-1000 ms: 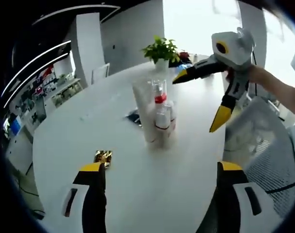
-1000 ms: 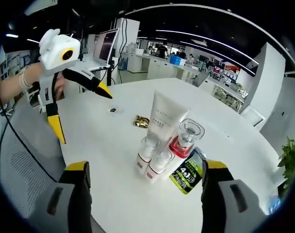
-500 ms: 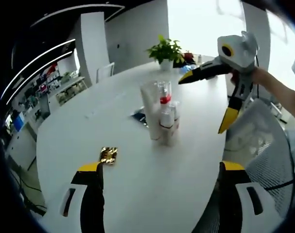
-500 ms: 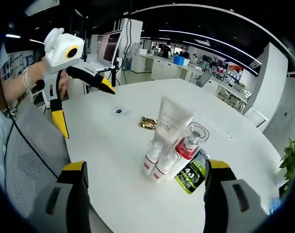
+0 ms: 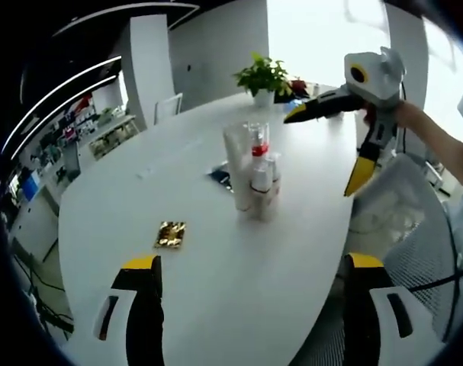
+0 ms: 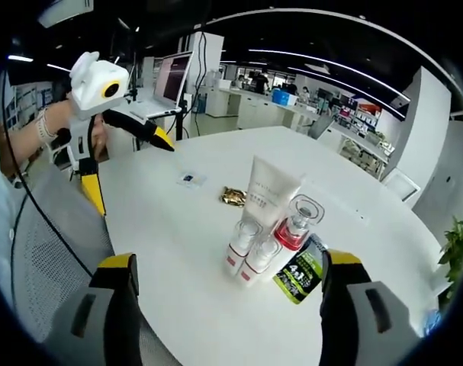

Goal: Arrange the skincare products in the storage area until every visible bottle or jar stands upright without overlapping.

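Standing close together mid-table are a white tube (image 6: 271, 191), a red-collared bottle (image 6: 295, 225) and two small bottles (image 6: 250, 245); they look light, slick and easy to tip, so grip low on the body. From the right gripper (image 6: 225, 301) they sit at 12 o'clock, apart. The left gripper (image 5: 250, 297) is also wide open and empty.

In the right gripper view, the flat dark-and-green sachet (image 6: 298, 276) lying on the white round counter (image 6: 178, 229), just right of the small bottles, carries large white characters that read "4in1"; the smaller print beneath is too fine to read. The tall white plastic tube (image 6: 267, 194) standing behind the bottles bears a faint line of grey lettering near its top, too blurred to make out.
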The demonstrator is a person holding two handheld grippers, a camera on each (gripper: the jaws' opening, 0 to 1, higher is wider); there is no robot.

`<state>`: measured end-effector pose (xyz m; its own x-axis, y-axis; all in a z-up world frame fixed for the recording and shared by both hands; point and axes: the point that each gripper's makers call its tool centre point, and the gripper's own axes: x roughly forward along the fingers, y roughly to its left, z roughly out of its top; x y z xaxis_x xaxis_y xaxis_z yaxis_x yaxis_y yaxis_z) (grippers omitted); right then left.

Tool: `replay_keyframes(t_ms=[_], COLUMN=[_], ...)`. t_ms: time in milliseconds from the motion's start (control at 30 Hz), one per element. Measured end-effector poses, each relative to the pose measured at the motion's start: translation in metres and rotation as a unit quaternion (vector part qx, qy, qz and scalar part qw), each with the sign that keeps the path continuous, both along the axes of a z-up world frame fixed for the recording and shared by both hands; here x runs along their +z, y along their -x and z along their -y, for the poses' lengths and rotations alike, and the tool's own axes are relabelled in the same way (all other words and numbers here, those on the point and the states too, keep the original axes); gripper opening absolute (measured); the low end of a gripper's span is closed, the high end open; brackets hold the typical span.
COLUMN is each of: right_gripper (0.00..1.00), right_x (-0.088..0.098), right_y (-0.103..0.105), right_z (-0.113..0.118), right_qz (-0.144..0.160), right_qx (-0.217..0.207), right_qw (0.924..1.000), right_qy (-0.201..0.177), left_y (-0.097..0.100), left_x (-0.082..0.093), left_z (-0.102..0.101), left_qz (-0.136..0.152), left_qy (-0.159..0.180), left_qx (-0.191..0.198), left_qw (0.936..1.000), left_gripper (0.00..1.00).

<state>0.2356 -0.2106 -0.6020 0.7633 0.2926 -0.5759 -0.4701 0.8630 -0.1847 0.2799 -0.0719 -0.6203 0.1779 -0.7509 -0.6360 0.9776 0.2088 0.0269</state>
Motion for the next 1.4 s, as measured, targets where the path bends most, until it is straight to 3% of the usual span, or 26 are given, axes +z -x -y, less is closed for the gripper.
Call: replay_keyframes(t_ms=[700,1033,1400], right_gripper=[1.00,1.00,1.00], right_x=[-0.009,-0.019,-0.035], right_y=[0.002,-0.006,-0.015], right_z=[0.018,0.043,0.082], right_qz=[-0.024,-0.037,-0.059], right_qx=[-0.020,-0.045,-0.079], right_qw=[0.9991,0.9979,0.9948], right_qy=[-0.029,-0.029,-0.028], left_y=[-0.006,-0.014,-0.049], left_x=[-0.013,-0.025,-0.039], left_z=[-0.013,-0.009,0.003], left_qz=[-0.027,-0.043,-0.059], left_qy=[-0.024,-0.033,-0.027], left_qx=[0.002,0.007,0.028], left_qw=[0.9993,0.9985,0.9975], left_gripper=[0.97,0.97,0.94])
